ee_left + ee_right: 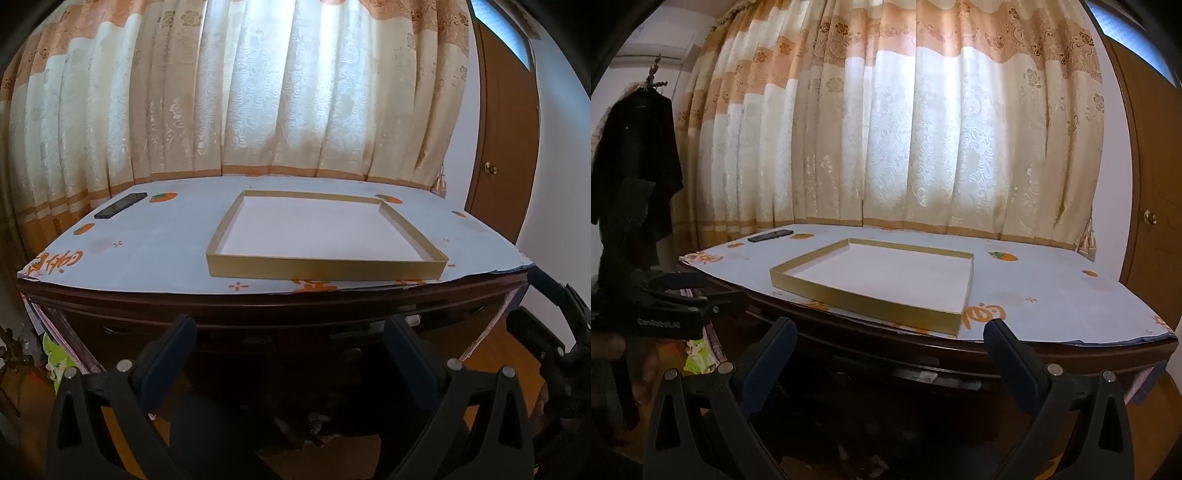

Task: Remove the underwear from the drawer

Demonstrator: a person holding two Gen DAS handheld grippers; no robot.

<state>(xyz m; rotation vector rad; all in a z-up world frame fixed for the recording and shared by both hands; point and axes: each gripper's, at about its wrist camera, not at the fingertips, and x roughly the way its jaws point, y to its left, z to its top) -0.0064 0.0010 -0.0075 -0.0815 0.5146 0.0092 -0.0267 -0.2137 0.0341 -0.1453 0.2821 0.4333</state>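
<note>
A dark wooden desk with a drawer front [258, 325] stands before me; the drawer [923, 373] looks shut or nearly so, in deep shadow. No underwear shows in either view. My left gripper [291, 325] is open and empty, level with the drawer front. My right gripper [890, 332] is open and empty, in front of the desk's edge. The right gripper's body shows at the right edge of the left wrist view [554, 350]; the left gripper's body shows at the left of the right wrist view [665, 314].
A shallow gold-rimmed box lid [384, 268] [864, 295] lies on the desk's white printed cover [147, 251]. A black phone [120, 205] lies at the back left. Curtains [258, 92] hang behind, a wooden door [506, 147] at right, dark clothes [631, 155] at left.
</note>
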